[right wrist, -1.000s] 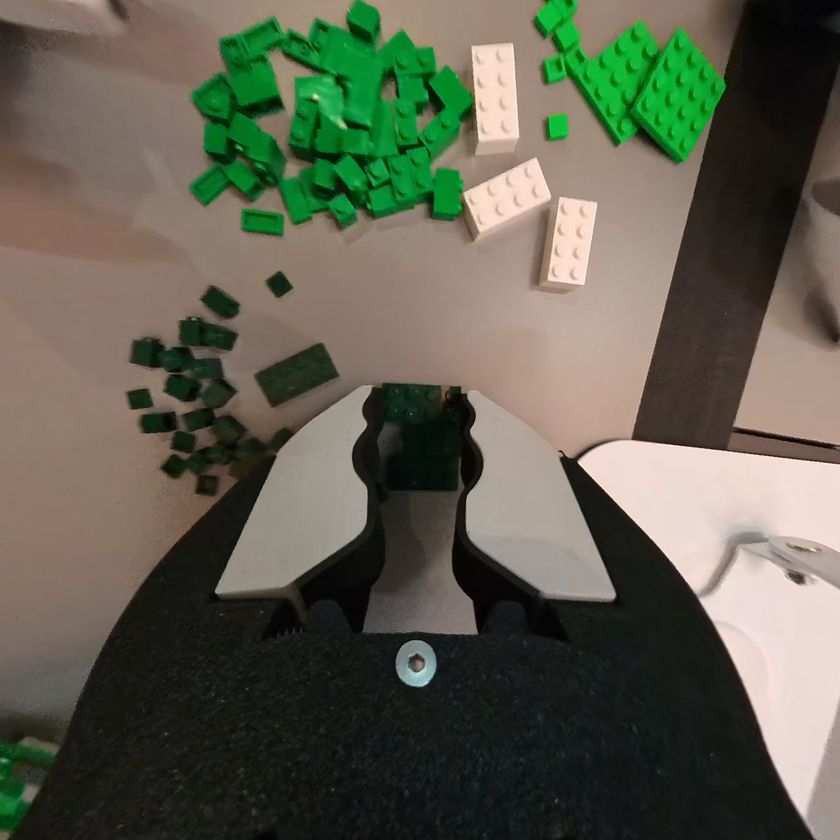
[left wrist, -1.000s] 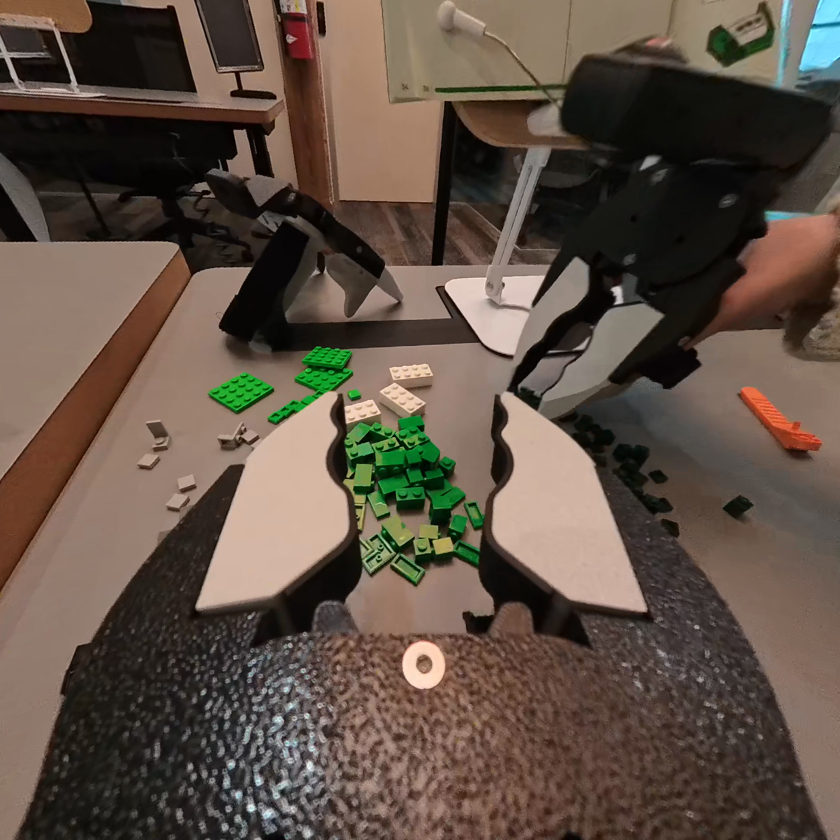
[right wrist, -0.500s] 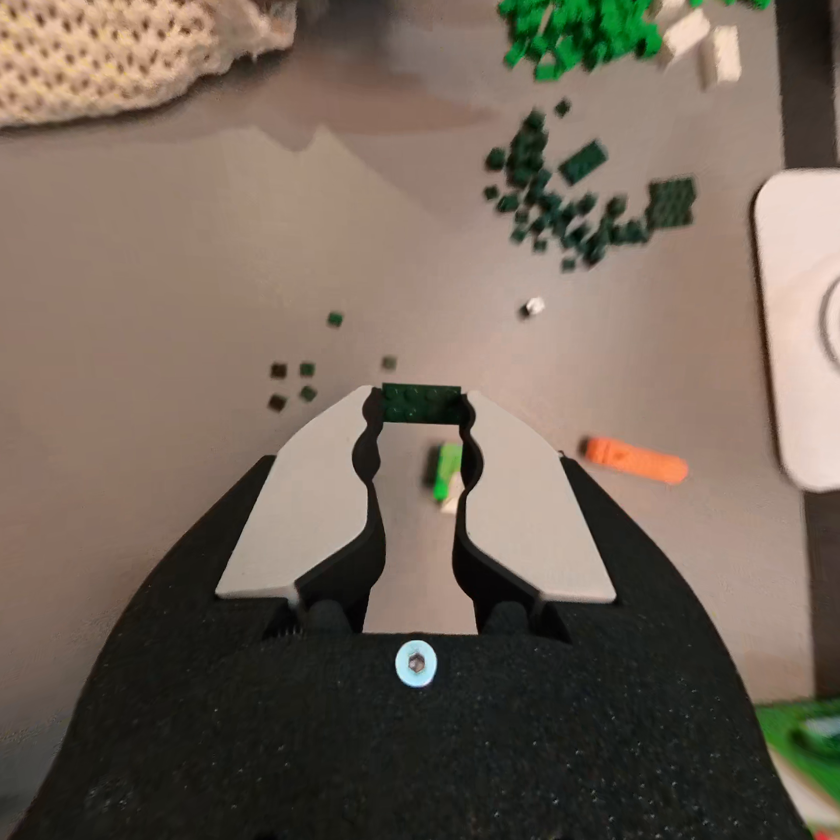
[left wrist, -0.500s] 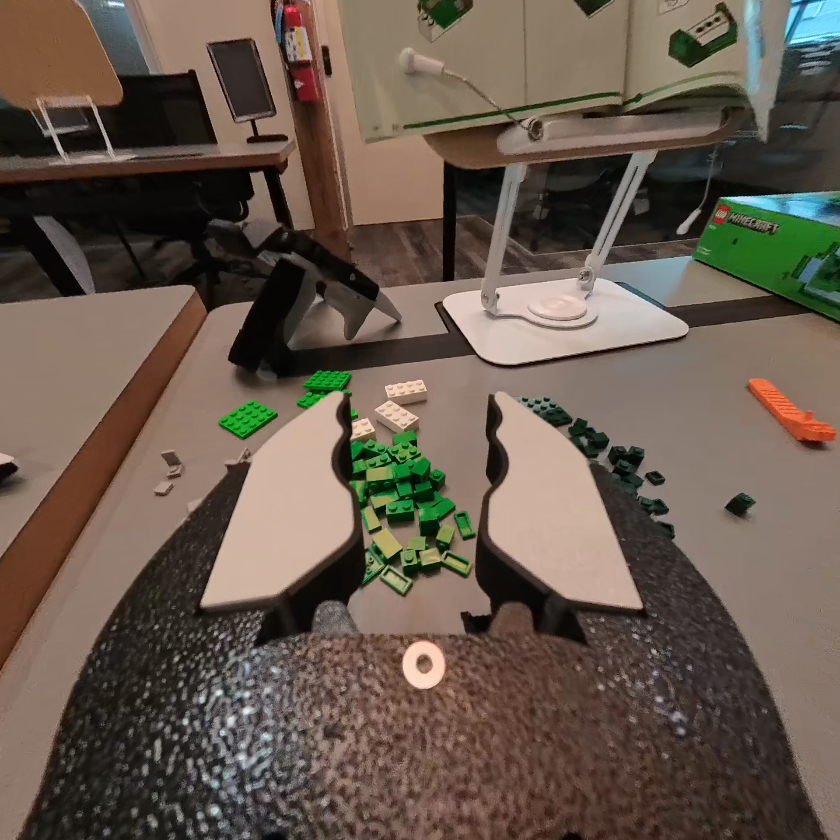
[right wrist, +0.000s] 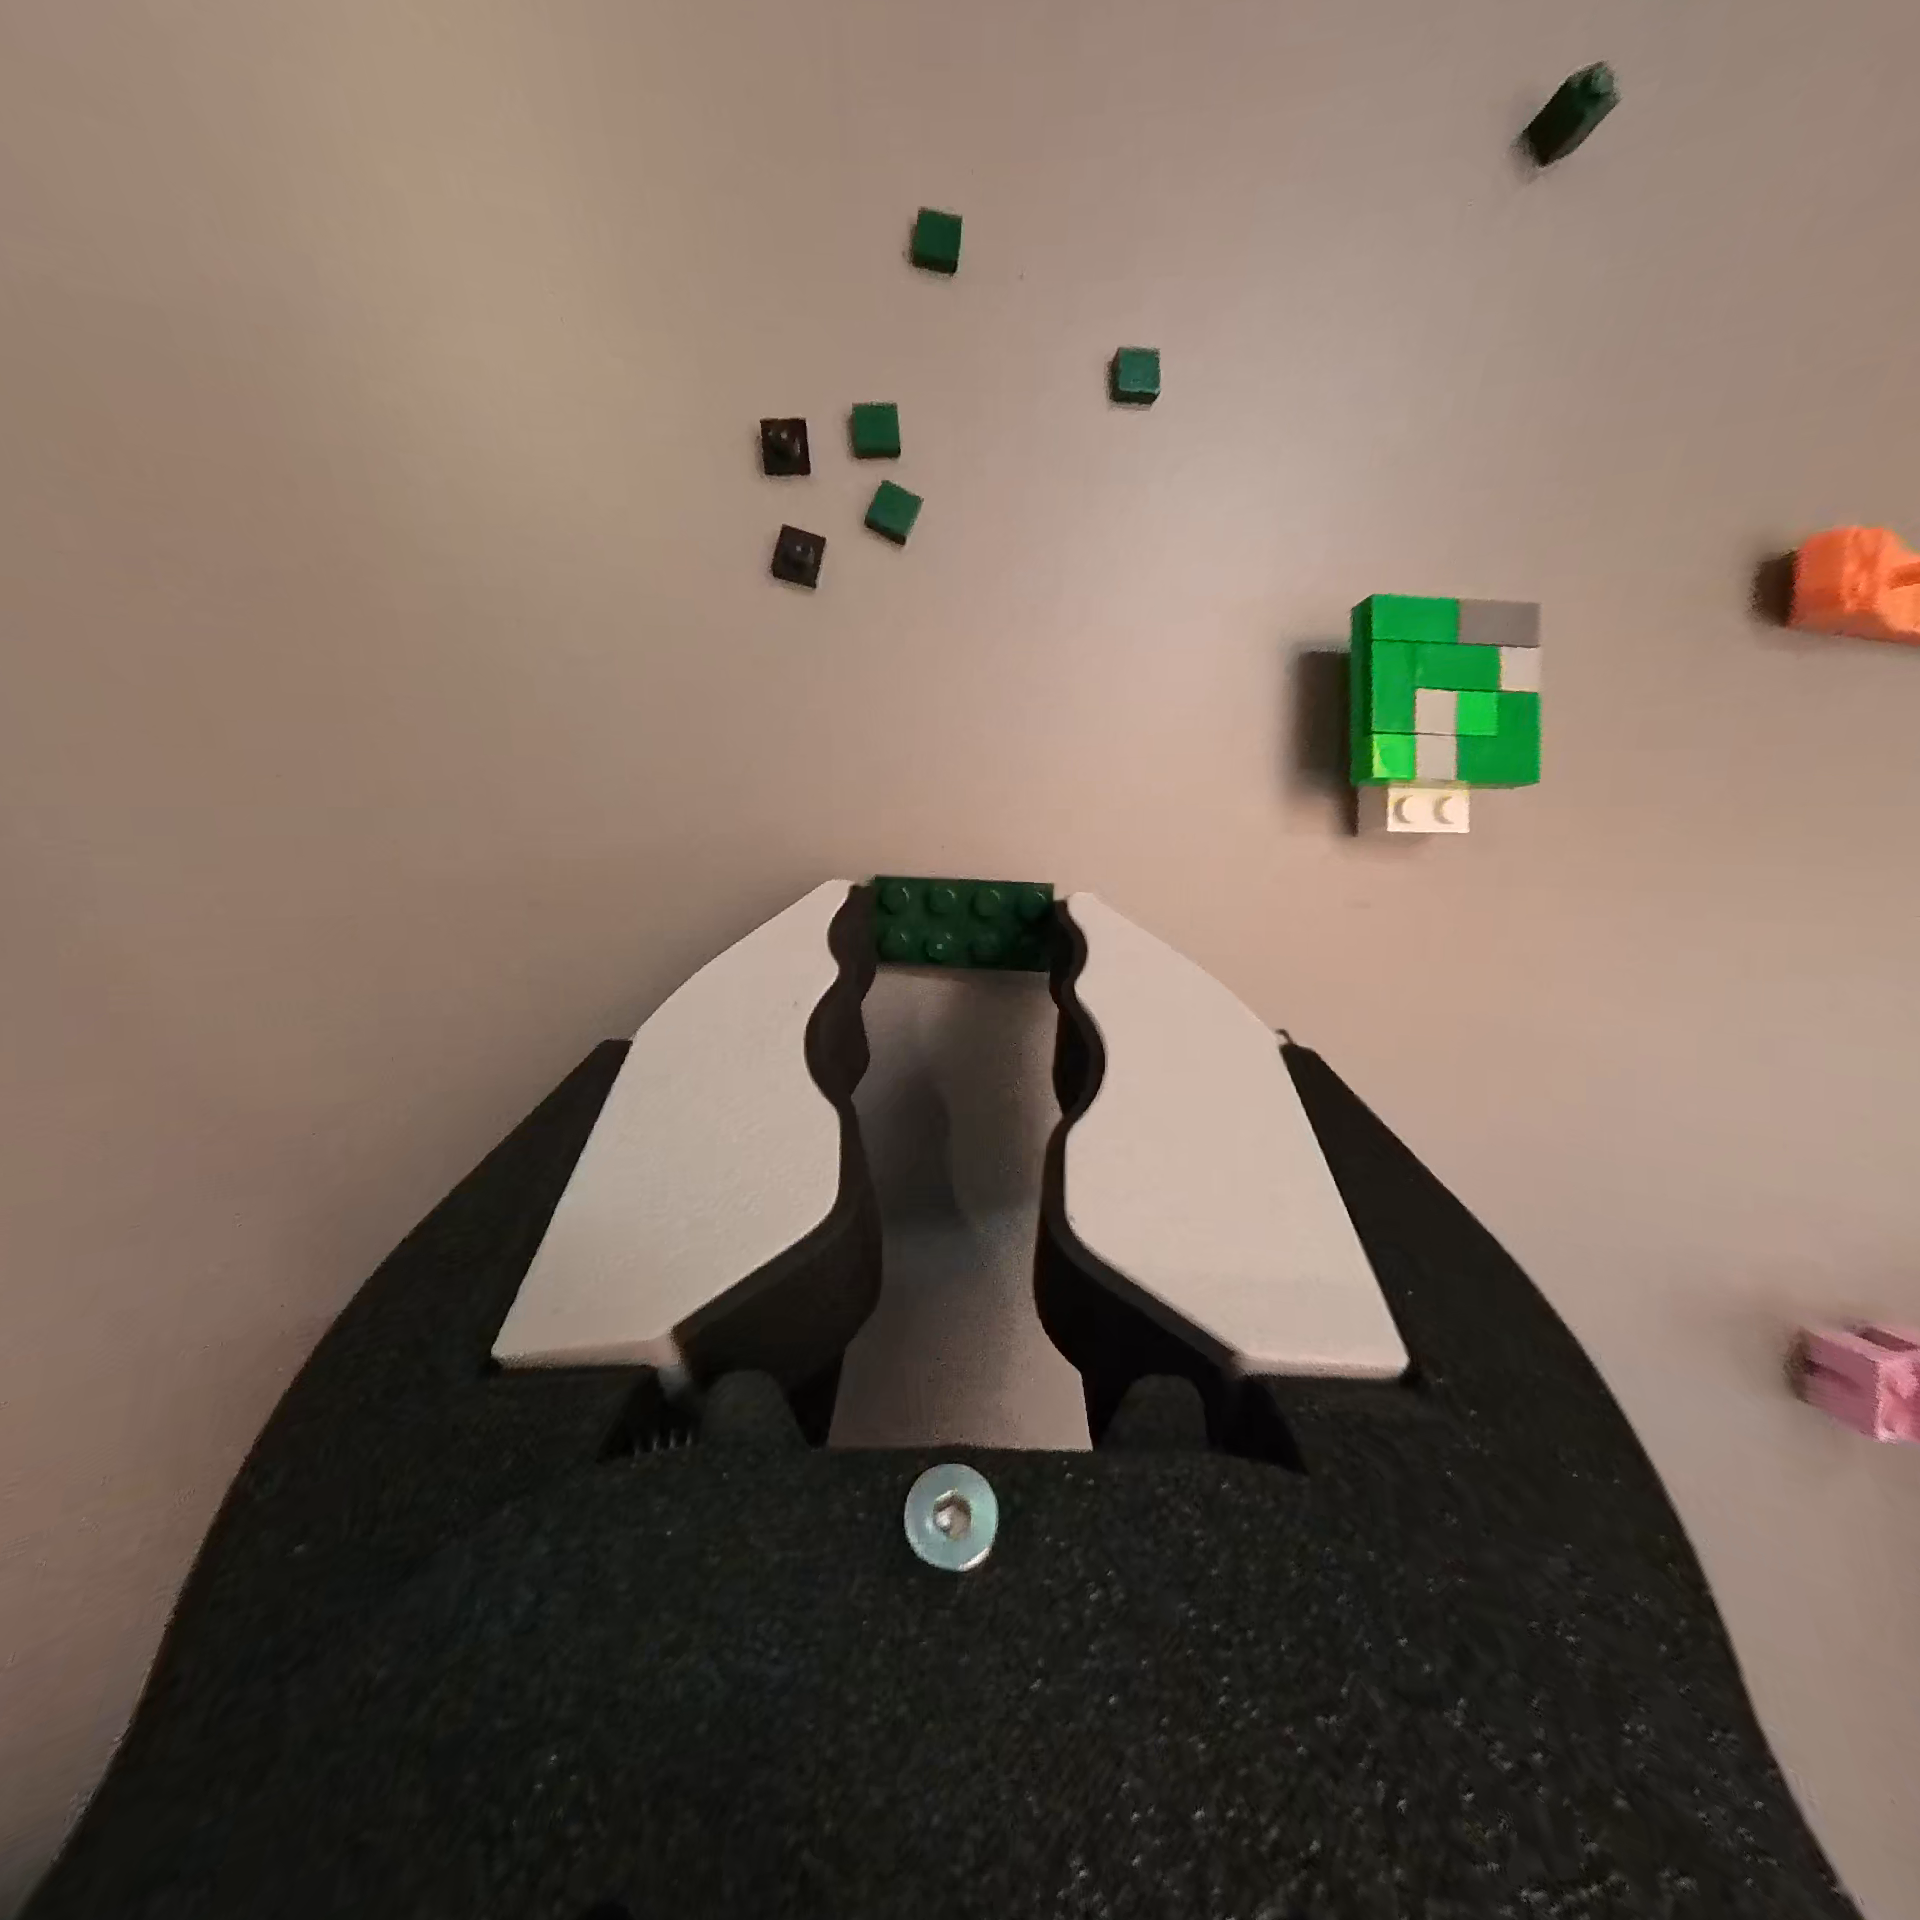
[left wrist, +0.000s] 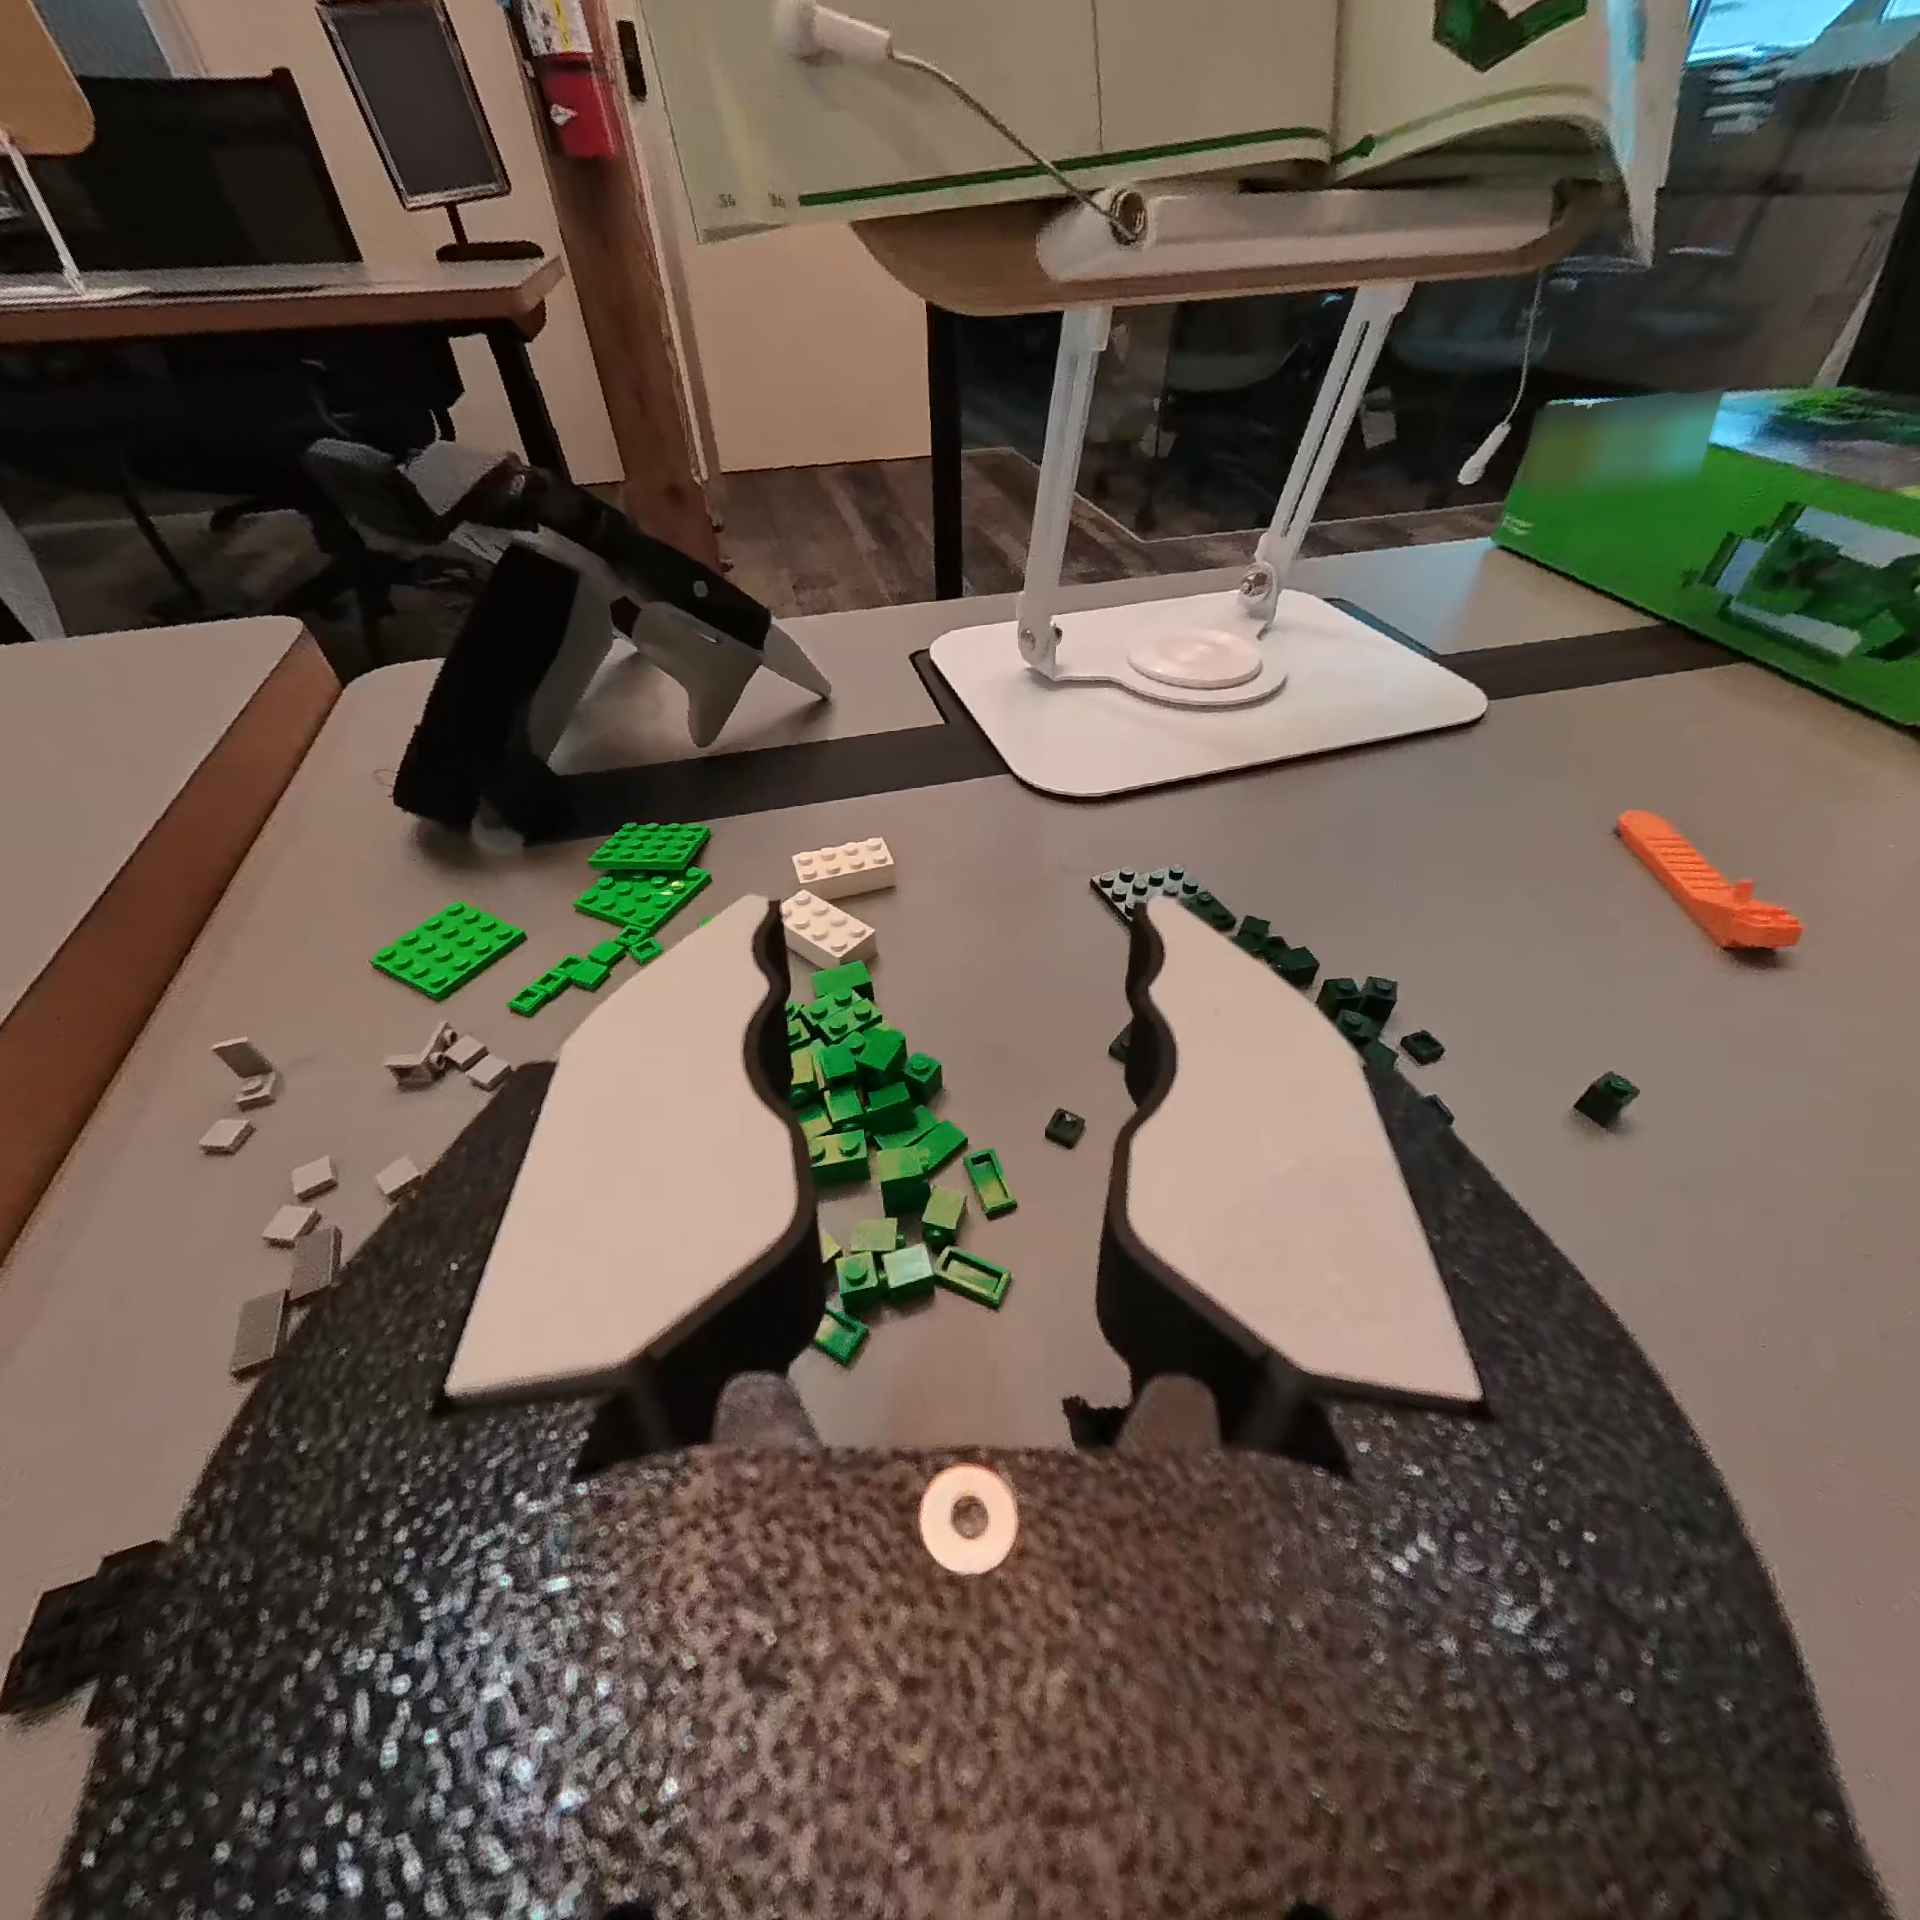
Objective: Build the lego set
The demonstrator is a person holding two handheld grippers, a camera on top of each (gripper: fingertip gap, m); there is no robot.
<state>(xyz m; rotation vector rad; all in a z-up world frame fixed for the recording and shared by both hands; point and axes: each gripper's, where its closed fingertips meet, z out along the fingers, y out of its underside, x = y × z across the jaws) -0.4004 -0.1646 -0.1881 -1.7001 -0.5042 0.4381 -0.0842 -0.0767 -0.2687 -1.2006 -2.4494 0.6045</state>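
Note:
My left gripper [left wrist: 956,914] is open and empty, held above a pile of small bright green pieces [left wrist: 883,1122] on the grey table. Dark green pieces [left wrist: 1340,997] lie to its right, white bricks [left wrist: 842,864] and bright green plates [left wrist: 449,948] beyond and to its left. My right gripper [right wrist: 964,920] is shut on a dark green plate [right wrist: 961,923] held flat between its tips above bare table. A small built block of green, grey and white bricks [right wrist: 1444,707] lies to its right. Several loose dark green and black small pieces [right wrist: 878,462] lie ahead.
A white stand [left wrist: 1205,686] holding an open instruction booklet [left wrist: 1143,94] is at the back. A spare gripper [left wrist: 582,665] rests at the back left. An orange brick separator [left wrist: 1704,894] lies right, a green box [left wrist: 1745,551] far right. Grey tiles [left wrist: 301,1184] lie left. A pink piece [right wrist: 1860,1382] lies at right. About 35 centimeters separates my left fingertips from my right.
My right gripper lifted the dark green plate from the dark green pile and carried it away to another part of the table, by the built block. My left gripper stayed open over the bright green pile.

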